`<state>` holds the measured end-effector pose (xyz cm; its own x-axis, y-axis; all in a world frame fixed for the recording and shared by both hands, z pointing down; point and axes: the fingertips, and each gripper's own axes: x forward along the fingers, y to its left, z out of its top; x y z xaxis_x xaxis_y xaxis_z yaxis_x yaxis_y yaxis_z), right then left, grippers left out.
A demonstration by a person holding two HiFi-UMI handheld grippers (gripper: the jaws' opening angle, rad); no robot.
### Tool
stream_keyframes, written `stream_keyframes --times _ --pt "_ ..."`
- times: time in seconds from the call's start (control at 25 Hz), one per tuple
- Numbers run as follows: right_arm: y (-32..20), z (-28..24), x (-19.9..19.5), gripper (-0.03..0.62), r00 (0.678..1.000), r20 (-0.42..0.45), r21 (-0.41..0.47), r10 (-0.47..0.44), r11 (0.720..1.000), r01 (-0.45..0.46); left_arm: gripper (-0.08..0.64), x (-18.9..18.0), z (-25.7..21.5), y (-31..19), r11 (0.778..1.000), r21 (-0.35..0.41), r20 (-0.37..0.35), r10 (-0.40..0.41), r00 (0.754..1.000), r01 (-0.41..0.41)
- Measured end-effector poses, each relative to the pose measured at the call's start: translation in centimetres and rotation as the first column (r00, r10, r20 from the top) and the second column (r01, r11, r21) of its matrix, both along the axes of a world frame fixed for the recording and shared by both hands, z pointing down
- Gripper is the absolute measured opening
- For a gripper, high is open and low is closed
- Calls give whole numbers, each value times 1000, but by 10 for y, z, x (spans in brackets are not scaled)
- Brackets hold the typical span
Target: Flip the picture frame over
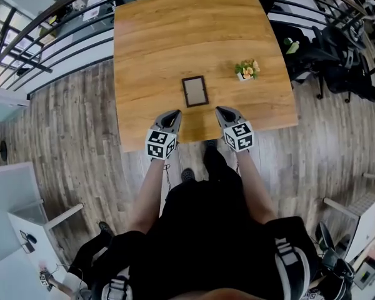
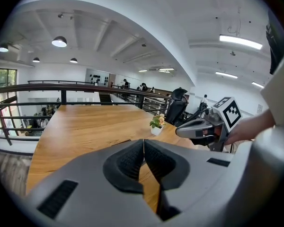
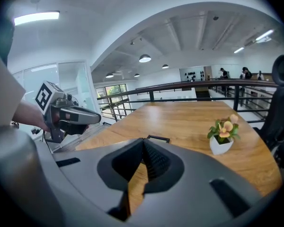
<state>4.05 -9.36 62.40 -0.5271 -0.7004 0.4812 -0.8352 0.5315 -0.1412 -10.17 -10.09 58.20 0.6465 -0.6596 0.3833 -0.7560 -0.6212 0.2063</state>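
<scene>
**Frame flat, grippers empty**

Picture frame [image 1: 194, 90] is lying flat by the table's [image 1: 175, 36] near edge — open wood all round. Left gripper [image 1: 173, 114] and right gripper [image 1: 220, 110] are hovering over that edge, jaws pressed together on nothing.

The picture frame [image 1: 194, 91] is dark, the table [image 1: 175, 39] honey wood-grain, flowers [image 1: 247, 68] orange

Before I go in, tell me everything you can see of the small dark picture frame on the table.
The small rectangular picture frame with a dark border lies flat on the light wooden table, near the middle of its near edge, long sides running away from the person. Its inner panel looks dull grey-brown; front or back, I cannot tell. Nothing touches it: the left gripper and right gripper, both shut, sit just short of it.
</scene>
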Motion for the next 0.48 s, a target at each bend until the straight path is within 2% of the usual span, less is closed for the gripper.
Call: stream_keyframes --times 0.28,0.36,0.48 --pt "-34 -6 12 9 999 16 35 -47 998 47 23 13 3 -25 999 0 20 -36 999 36" --pt "-42 -8 11 40 997 22 45 -69 997 68 23 16 1 -33 999 6 19 -47 999 46" --pt "-51 -8 9 46 996 22 45 -89 995 88 23 19 0 -41 999 6 20 -50 999 50"
